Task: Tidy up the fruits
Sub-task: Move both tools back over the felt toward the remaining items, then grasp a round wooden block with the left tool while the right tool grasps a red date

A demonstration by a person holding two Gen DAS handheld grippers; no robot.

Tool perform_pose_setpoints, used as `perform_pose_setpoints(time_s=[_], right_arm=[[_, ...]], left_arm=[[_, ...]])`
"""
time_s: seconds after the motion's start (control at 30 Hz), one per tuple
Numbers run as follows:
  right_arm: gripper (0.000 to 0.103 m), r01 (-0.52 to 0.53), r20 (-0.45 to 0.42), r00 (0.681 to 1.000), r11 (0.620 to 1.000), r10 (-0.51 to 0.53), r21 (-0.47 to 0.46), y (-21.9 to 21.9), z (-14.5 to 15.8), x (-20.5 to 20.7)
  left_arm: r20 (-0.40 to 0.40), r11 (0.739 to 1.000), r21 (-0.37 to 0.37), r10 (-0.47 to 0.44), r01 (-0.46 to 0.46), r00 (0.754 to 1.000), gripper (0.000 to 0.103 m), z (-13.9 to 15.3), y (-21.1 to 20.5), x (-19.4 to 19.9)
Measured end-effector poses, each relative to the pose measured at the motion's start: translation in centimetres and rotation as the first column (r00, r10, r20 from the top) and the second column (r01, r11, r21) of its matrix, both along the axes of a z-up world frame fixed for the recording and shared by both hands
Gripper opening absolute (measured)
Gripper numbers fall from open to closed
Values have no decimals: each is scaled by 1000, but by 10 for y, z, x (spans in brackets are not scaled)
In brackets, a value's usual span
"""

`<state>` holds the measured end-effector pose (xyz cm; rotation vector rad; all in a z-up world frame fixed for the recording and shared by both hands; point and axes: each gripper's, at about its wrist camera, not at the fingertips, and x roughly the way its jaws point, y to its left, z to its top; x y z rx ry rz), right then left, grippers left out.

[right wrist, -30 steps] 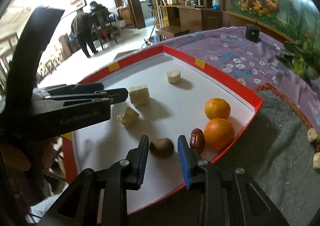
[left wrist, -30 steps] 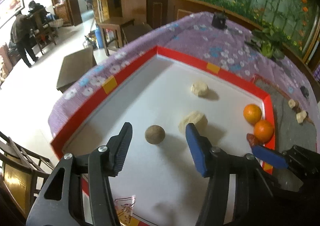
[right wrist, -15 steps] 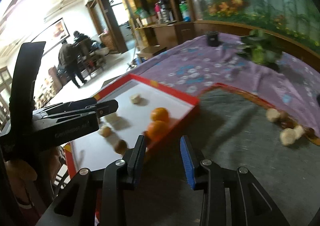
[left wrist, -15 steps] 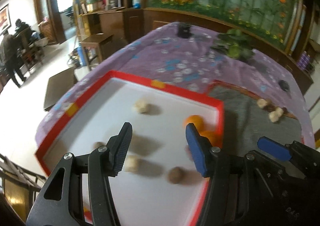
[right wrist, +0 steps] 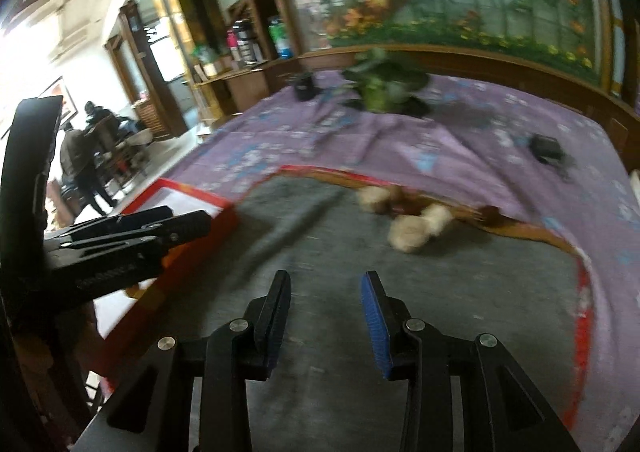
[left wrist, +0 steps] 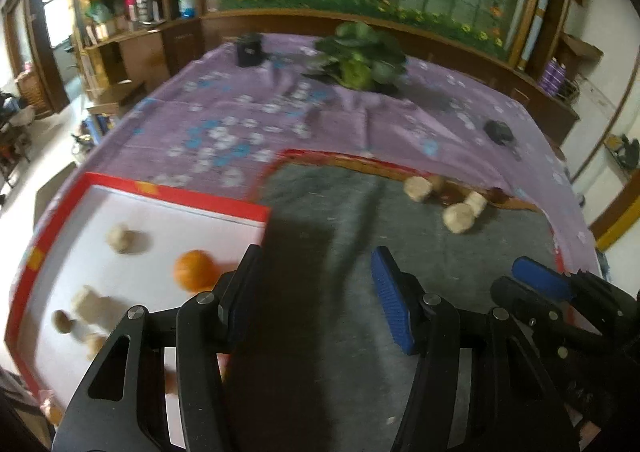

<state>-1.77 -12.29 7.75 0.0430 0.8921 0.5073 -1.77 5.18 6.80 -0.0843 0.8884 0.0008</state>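
While the grey mat (right wrist: 460,292) spreads under both tongs, the pale fruit chunks (right wrist: 412,230) lie ahead near its far edge, rightward, nearer the right tongs (right wrist: 326,318). Both right and left tongs (left wrist: 312,304) gape wide, empty. An orange (left wrist: 195,270) sits in the red-rimmed tray (left wrist: 176,193), left.

Table (left wrist: 360,119) – purple cloth (left wrist: 248,131), tray (left wrist: 224,205), mat (left wrist: 352,236).
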Motion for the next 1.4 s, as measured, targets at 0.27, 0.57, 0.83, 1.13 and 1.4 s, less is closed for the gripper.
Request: perform_pose_setpoints(time_s=[0.27, 0.57, 0.83, 1.13, 1.4], right_arm=[[36, 105, -24, 994, 994, -105, -22, -52, -11, 13], [37, 144, -26, 989, 990, -144, 12, -80, -15, 24], [38, 133, -51, 990, 990, -135, -40, -89, -20, 42], [38, 99, -54, 993, 990, -105, -102, -86, -32, 86], [38, 64, -55, 996, 981, -75, -182, -64, -52, 130]], left_arm=[[-51, 995, -23, -97, 96, 994, 56, -14, -52, 28], [-88, 979, -4, -204, 205, 975, 55, -40, -106, 61], [-117, 974, 22, -223, 227, 968, 55, -61, -125, 85], [-78, 970, 1, -241, 242, 967, 28, -60, -122, 84], [-78, 968, -39, -252, 249, 965, 26, -55, -117, 78]])
